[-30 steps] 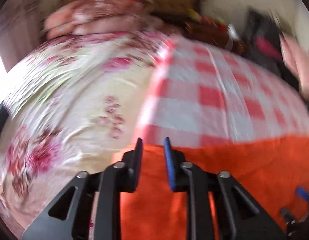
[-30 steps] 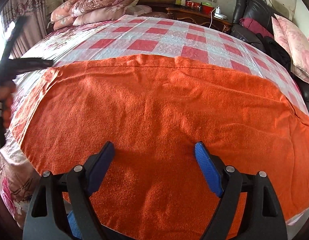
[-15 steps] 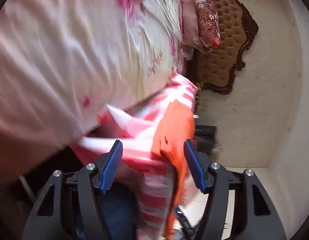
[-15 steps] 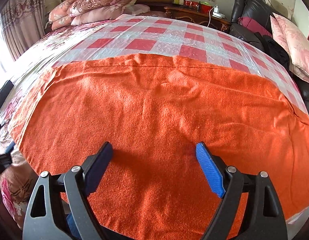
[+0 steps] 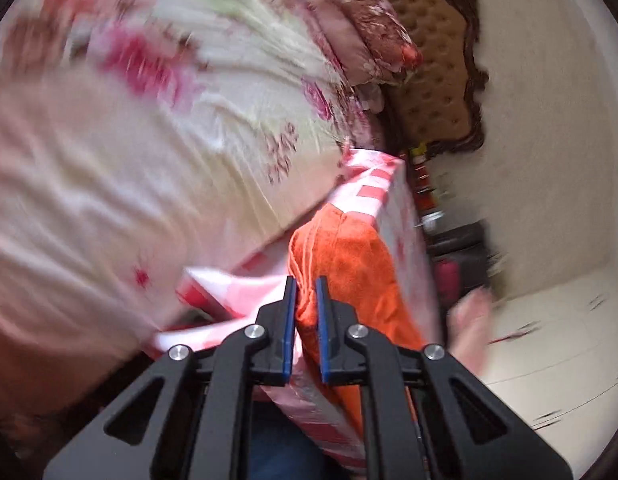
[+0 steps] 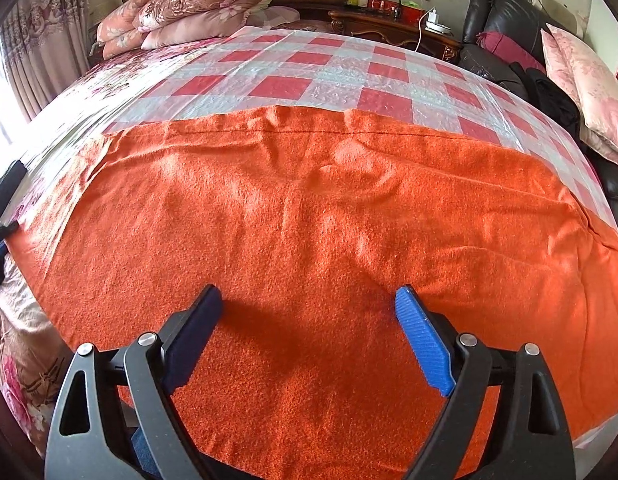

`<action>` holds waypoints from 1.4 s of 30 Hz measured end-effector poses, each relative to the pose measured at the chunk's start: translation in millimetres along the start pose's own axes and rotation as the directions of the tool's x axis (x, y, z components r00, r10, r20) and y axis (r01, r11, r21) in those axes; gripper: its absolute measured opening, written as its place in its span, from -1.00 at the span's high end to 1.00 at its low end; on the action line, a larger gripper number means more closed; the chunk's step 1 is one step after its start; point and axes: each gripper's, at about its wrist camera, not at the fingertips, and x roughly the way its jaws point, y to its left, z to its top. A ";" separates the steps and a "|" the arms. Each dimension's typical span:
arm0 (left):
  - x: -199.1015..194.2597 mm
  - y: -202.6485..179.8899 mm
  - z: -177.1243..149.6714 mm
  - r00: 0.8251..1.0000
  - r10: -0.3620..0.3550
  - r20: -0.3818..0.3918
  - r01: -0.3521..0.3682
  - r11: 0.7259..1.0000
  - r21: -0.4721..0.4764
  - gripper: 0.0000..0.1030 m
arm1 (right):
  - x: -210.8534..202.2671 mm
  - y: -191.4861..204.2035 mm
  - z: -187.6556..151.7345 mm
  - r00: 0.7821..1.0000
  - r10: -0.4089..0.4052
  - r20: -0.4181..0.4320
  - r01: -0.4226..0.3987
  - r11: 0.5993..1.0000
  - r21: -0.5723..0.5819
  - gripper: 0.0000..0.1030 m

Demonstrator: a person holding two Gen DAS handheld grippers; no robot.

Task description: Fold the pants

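On my left wrist camera the left gripper [image 5: 306, 292] has its jaws drawn narrow around an edge of the orange fleece pants [image 5: 349, 256], at the side of the bed where the red-and-white checked plastic sheet [image 5: 373, 184] hangs over. On my right camera the right gripper [image 6: 309, 300] hovers just above the pants [image 6: 309, 208] with jaws spread wide and gripping nothing. I see the garment spread flat across the near part of the checked sheet [image 6: 293, 80] on the bed.
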 end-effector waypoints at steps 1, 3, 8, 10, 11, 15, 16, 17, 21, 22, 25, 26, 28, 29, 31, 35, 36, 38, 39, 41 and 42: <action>-3.3 -30.6 -1.1 0.994 0.102 0.038 -0.106 0.986 0.127 0.82 | 0.6 -0.6 1.1 1.000 0.004 -0.005 -0.004 1.000 -0.002 -0.65; -6.4 -93.8 -13.4 0.953 0.254 0.167 -0.299 0.885 0.357 0.82 | 1.3 -3.0 2.1 0.999 0.024 -0.025 -0.024 1.000 0.002 -0.63; 24.8 -234.0 -121.1 0.881 0.209 0.423 -0.472 0.399 0.786 0.82 | -11.1 -52.3 11.5 0.978 0.207 -0.033 -0.197 0.961 0.195 -0.63; 51.0 -258.2 -186.0 0.906 0.111 0.409 -0.423 0.190 0.886 0.82 | -17.2 -82.5 14.7 0.966 0.259 -0.016 -0.243 0.926 0.290 -0.63; 63.1 -261.0 -214.9 0.924 0.085 0.372 -0.380 0.119 0.917 0.82 | -20.4 -103.9 14.5 0.950 0.313 0.001 -0.293 0.888 0.356 -0.63; 106.2 -242.8 -299.8 0.968 0.099 0.232 -0.233 -0.004 0.972 0.82 | -29.0 -144.3 10.7 0.909 0.414 0.047 -0.390 0.806 0.445 -0.61; 110.6 -237.1 -307.6 0.971 0.104 0.215 -0.216 -0.007 0.976 0.82 | -29.9 -152.5 8.0 0.896 0.441 0.059 -0.416 0.783 0.463 -0.60; 113.4 -233.5 -313.3 0.972 0.105 0.210 -0.210 -0.011 0.978 0.82 | -29.5 -157.7 6.8 0.883 0.464 0.065 -0.436 0.762 0.478 -0.58; 111.6 -231.1 -309.8 0.970 0.083 0.228 -0.230 0.014 0.973 0.83 | -22.6 -164.1 8.6 0.835 0.547 0.062 -0.496 0.698 0.516 -0.53; 108.0 -232.9 -303.7 0.970 0.066 0.234 -0.236 0.035 0.971 0.83 | -20.2 -159.5 11.6 0.825 0.563 0.050 -0.505 0.694 0.513 -0.52; 95.7 -236.0 -292.2 0.967 0.030 0.252 -0.254 0.083 0.964 0.82 | -13.9 -139.7 24.0 0.777 0.630 0.019 -0.548 0.660 0.513 -0.52; 93.0 -237.5 -289.6 0.967 0.023 0.255 -0.256 0.094 0.962 0.83 | -10.0 -130.6 28.4 0.754 0.656 0.000 -0.563 0.647 0.515 -0.52; 87.6 -240.8 -285.1 0.966 0.013 0.259 -0.259 0.102 0.961 0.83 | -2.0 -113.7 37.1 0.726 0.687 -0.039 -0.577 0.639 0.509 -0.51; 82.8 -241.0 -285.4 0.966 0.008 0.259 -0.258 0.100 0.961 0.82 | 2.3 -99.0 43.4 0.715 0.695 -0.071 -0.578 0.645 0.499 -0.50; 78.2 -241.0 -284.5 0.966 -0.002 0.259 -0.258 0.102 0.961 0.83 | 8.2 -83.2 53.4 0.705 0.702 -0.103 -0.582 0.656 0.481 -0.48; 65.6 -241.0 -287.0 0.965 -0.016 0.260 -0.257 0.106 0.961 0.83 | 22.4 -47.0 76.1 0.709 0.681 -0.183 -0.568 0.705 0.424 -0.36; 62.3 -240.2 -289.2 0.965 -0.019 0.260 -0.257 0.099 0.961 0.82 | 25.9 -43.3 81.1 0.721 0.666 -0.192 -0.553 0.720 0.418 -0.27; 60.0 -240.0 -292.6 0.968 -0.020 0.251 -0.249 0.085 0.965 0.83 | 30.2 -36.9 94.5 0.751 0.636 -0.177 -0.544 0.748 0.380 -0.15; 59.5 -240.0 -295.3 0.970 -0.020 0.244 -0.242 0.079 0.967 0.83 | 32.1 -37.3 97.3 0.766 0.620 -0.171 -0.535 0.761 0.367 -0.01; 61.1 -240.2 -305.5 0.971 -0.022 0.237 -0.235 0.050 0.971 0.83 | 37.0 -37.1 103.6 0.798 0.580 -0.164 -0.510 0.794 0.330 0.57; 61.4 -241.5 -310.7 0.972 -0.026 0.236 -0.235 0.033 0.972 0.83 | 37.2 -39.3 102.9 0.812 0.560 -0.161 -0.495 0.809 0.317 0.83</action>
